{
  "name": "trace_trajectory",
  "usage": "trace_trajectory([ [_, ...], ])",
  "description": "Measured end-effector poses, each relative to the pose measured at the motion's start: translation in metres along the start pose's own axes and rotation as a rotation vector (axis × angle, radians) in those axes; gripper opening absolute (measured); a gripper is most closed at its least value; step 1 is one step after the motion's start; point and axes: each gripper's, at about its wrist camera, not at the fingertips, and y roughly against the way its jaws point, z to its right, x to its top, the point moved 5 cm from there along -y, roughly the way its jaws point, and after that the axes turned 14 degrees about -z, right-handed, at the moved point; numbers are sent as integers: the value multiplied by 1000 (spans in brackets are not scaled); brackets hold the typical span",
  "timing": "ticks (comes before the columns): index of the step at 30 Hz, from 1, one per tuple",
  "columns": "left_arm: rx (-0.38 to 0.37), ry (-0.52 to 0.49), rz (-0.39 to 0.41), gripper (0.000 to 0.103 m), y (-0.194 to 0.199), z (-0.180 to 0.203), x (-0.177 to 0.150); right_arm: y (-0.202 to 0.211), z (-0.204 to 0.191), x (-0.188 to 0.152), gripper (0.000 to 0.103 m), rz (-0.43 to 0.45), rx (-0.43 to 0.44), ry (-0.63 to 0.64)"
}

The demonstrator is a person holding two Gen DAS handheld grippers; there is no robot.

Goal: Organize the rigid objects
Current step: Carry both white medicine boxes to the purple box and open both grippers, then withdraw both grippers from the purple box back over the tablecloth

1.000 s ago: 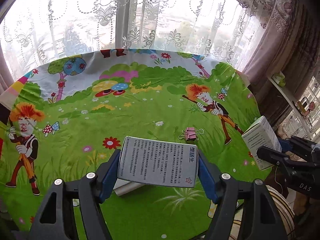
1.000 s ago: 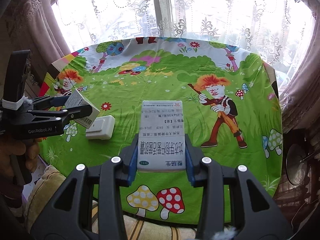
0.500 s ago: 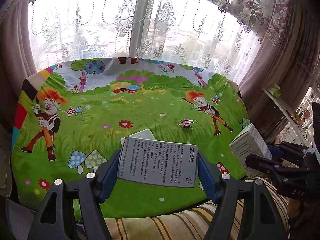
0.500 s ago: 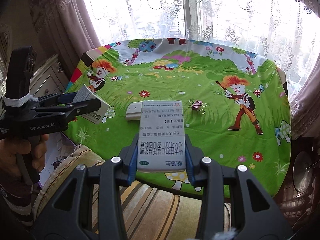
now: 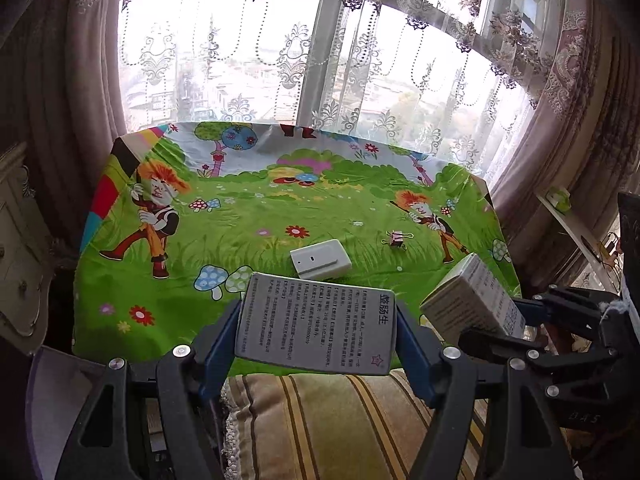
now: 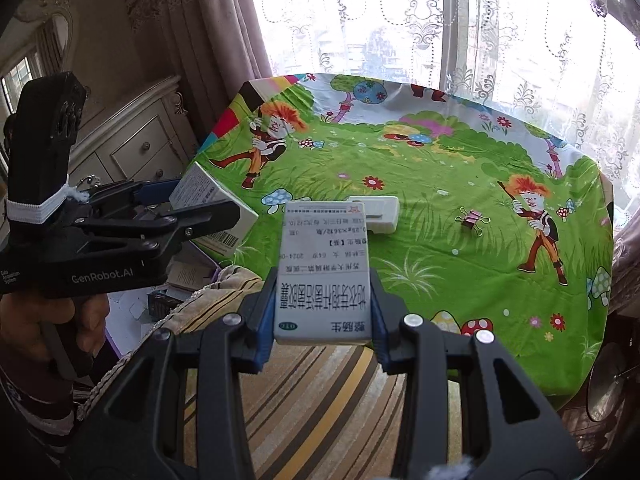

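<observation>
My left gripper (image 5: pixel 316 320) is shut on a white medicine box (image 5: pixel 316 326) held crosswise, back from the table's near edge over a striped cushion. My right gripper (image 6: pixel 323 280) is shut on a second white medicine box (image 6: pixel 323 268) held lengthwise. Each gripper shows in the other's view: the right gripper (image 5: pixel 492 320) with its box (image 5: pixel 476 300), the left gripper (image 6: pixel 208 204) with its box (image 6: pixel 208 208). A white plastic device (image 5: pixel 320 259) (image 6: pixel 378 212) and a pink binder clip (image 5: pixel 396 239) (image 6: pixel 472 219) lie on the cartoon tablecloth (image 5: pixel 240 240) (image 6: pixel 460 280).
A striped cushion (image 5: pixel 340 428) (image 6: pixel 320 392) lies below both grippers at the table's near edge. Lace curtains and a window stand behind the table. A cream cabinet (image 6: pixel 132 140) stands to the left, a shelf (image 5: pixel 568 216) to the right.
Both grippers have pulled back and up from the table with their boxes still held. The white device, earlier partly hidden under the left box, now lies in full view.
</observation>
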Motion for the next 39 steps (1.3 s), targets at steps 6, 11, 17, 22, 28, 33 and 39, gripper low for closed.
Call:
trace_trajectory([
  [6,32,93,17,72,18,-40,-24,-6,-48,-1,44,-21,52,76],
  [11,66,163,33,72,32,-74,-41,-15,-79,1,44,-45,93,119],
  [17,126,264,42,72,43,-119,-62,-39,-112,6,44,-82,105,192],
  [22,180,364,41,72,49,-160,-83,-63,-141,11,44,-112,103,266],
  [28,259,446,27,72,56,-199,-105,-92,-170,12,44,-159,112,338],
  [33,272,483,-21,72,47,-213,-124,-115,-188,2,44,-212,127,393],
  [39,273,542,-76,76,33,-223,-136,-124,-198,-6,76,-242,145,440],
])
